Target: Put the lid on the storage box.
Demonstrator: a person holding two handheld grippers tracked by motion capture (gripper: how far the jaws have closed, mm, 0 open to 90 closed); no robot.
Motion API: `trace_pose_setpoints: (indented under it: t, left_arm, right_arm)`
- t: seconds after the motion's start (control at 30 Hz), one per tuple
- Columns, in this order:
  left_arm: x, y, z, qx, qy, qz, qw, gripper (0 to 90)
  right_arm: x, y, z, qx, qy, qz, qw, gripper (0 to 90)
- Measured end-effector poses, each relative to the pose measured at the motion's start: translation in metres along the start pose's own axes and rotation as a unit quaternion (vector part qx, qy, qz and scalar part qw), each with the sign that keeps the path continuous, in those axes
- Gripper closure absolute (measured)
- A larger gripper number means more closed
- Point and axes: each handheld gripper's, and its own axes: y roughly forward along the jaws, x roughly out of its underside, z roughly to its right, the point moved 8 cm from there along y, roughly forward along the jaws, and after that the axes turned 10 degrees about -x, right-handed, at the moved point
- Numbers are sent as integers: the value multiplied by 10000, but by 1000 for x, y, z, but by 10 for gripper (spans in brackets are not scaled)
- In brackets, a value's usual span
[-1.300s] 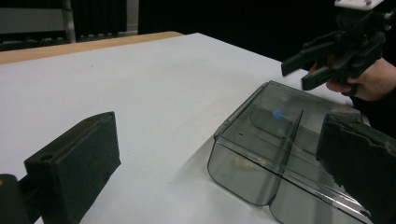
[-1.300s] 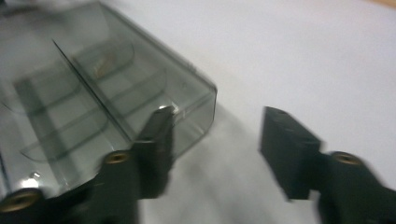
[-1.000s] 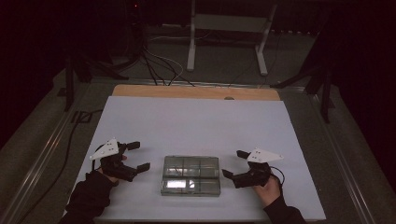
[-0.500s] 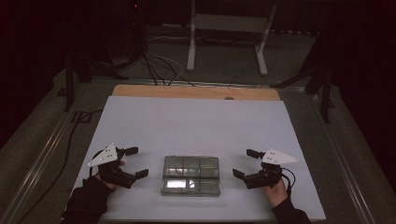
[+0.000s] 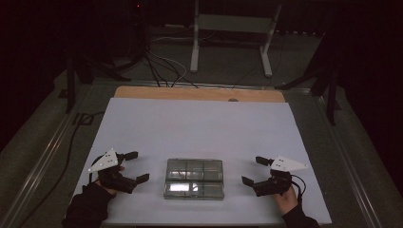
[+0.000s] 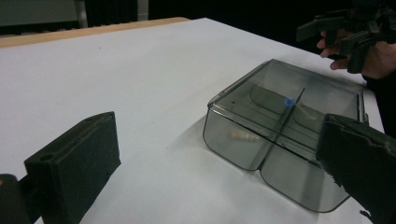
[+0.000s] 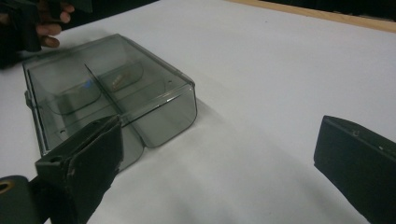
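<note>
Smoky clear box [image 5: 194, 178] sits lid-down shut at 6 o'clock on the white surface [image 5: 199, 128], near the front edge, likely for easy reach. Left tool [image 5: 134, 167] at its 9 o'clock, right tool [image 5: 253, 171] at its 3 o'clock, both spread wide, empty, apart from it. Flanking suggests a two-sided grab. Small bits inside, unclear.

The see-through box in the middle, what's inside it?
The clear box has dividers that split it into compartments. A small pale piece lies in one, and a tiny blue bit sits by the middle divider. The tinted, shiny walls blur anything else.
</note>
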Motion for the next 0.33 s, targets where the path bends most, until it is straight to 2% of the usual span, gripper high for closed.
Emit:
trace_pose_setpoints:
  t: [0.33]
  left_arm:
    - [0,0,0,-6,20,-8,10000,6]
  right_arm:
    - [2,4,-2,-35,3,-44,10000,17]
